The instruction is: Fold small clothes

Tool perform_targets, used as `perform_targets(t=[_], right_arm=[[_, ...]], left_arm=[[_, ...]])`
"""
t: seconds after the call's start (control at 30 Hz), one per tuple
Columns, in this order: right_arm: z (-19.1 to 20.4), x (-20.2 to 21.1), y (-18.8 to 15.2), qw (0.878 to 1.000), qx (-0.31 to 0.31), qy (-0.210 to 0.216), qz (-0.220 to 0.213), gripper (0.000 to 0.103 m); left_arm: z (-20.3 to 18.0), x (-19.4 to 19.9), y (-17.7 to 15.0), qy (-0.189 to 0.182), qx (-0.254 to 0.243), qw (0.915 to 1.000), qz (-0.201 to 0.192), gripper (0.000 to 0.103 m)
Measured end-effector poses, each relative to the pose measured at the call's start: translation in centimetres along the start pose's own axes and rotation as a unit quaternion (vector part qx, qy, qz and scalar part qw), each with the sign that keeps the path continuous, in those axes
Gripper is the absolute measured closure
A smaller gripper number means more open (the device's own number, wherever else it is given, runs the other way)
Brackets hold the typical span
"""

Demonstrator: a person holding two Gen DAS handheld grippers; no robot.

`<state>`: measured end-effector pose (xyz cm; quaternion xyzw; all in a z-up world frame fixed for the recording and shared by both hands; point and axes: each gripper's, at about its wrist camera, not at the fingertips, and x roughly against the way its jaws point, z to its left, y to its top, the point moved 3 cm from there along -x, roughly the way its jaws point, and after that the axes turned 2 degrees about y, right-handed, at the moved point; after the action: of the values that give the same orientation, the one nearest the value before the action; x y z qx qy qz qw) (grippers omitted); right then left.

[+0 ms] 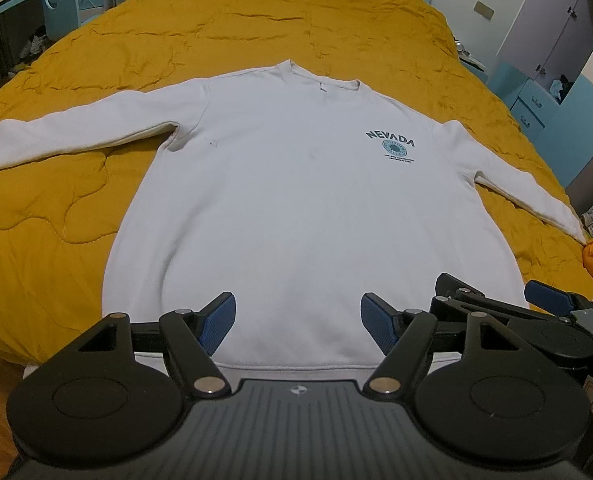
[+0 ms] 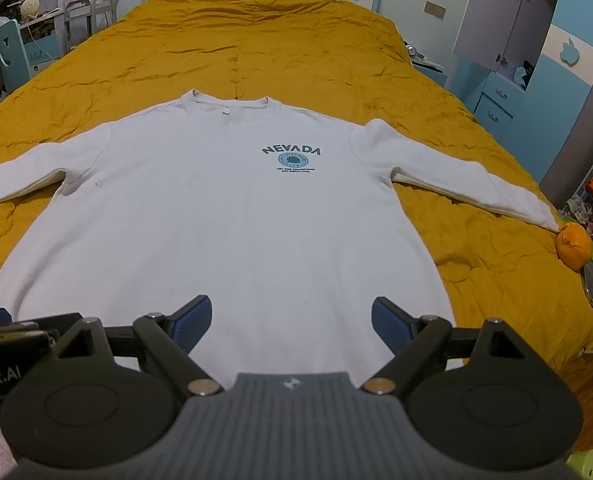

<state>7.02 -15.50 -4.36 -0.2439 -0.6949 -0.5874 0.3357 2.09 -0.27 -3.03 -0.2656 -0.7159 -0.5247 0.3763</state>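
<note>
The bed (image 1: 256, 20) carries the sweatshirt (image 1: 296, 208) spread flat, front up, hem at the near edge, both sleeves out sideways. No fold is made yet, so the whole task remains. Left gripper (image 1: 296, 322) and right gripper (image 2: 292, 322) hover over the hem, jaws wide, empty.

White sweatshirt (image 1: 296, 208) with teal print (image 1: 392, 146); mustard-yellow quilted bedspread (image 1: 276, 20).
</note>
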Motion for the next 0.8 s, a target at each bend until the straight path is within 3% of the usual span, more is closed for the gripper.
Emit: perform_targets(t=[0.8], right_arm=[[-0.06, -0.19, -0.15, 1.0, 0.0, -0.001, 0.003, 0.02]], left_arm=[[0.19, -0.31, -0.25, -0.001, 0.001, 1.0, 0.005, 0.02]])
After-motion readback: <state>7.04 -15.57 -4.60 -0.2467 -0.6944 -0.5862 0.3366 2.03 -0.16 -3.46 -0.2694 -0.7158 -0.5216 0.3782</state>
